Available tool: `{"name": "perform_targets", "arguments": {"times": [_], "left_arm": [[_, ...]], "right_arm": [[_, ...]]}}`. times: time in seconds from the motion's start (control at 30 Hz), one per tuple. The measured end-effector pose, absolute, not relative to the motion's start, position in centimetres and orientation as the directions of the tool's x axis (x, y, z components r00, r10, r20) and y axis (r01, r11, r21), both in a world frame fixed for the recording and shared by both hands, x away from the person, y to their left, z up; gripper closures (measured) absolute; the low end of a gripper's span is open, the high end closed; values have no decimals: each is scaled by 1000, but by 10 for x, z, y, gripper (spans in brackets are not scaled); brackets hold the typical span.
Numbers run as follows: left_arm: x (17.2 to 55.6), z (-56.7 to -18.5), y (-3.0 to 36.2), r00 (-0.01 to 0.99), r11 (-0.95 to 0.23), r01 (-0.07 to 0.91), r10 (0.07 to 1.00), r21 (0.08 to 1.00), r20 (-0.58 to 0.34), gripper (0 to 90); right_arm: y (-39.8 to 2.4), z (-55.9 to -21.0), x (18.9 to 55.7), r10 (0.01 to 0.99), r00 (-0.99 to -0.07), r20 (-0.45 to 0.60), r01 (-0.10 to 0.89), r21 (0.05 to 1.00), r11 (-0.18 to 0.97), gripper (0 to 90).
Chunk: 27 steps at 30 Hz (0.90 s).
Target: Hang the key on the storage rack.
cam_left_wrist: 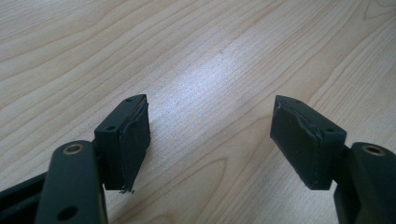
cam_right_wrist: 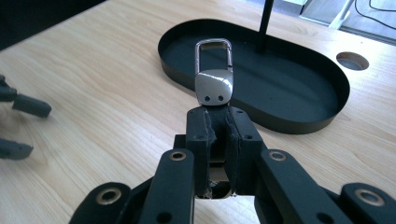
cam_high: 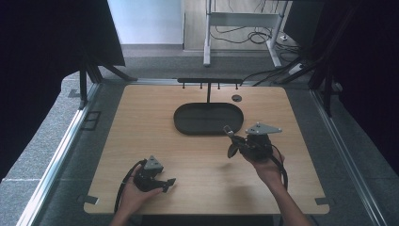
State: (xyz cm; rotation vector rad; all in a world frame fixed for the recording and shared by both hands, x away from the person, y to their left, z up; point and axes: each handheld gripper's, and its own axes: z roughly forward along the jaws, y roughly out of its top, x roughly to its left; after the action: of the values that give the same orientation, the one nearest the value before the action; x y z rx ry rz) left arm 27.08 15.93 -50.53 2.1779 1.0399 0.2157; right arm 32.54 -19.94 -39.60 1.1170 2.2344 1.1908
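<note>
The right gripper (cam_right_wrist: pixel 218 122) has its jaws clenched on a metal key clip (cam_right_wrist: pixel 214 74), held above the bench (cam_high: pixel 141 132) near the black oval tray (cam_high: pixel 208 118). The left gripper (cam_high: pixel 165 182) rests on the bench, jaws released.

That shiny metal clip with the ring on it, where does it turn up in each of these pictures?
High view: the metal clip sticks out of the right hand-held gripper, right of centre, just below the black oval tray.
Right gripper view: centre, pinched between the jaws, its ring in front of the tray.
Left gripper view: bare wood between open jaws, no clip.
Shared landmark: the tray, also in the right gripper view.
</note>
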Motion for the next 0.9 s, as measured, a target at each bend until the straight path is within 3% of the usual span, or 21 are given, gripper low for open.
{"name": "perform_targets", "arguments": {"times": [0.9], "left_arm": [[271,-505,160,662,-429,618,735,658,-143,293]], "right_arm": [[-199,-391,354,819,-568,73,478,840,257,803]]}}
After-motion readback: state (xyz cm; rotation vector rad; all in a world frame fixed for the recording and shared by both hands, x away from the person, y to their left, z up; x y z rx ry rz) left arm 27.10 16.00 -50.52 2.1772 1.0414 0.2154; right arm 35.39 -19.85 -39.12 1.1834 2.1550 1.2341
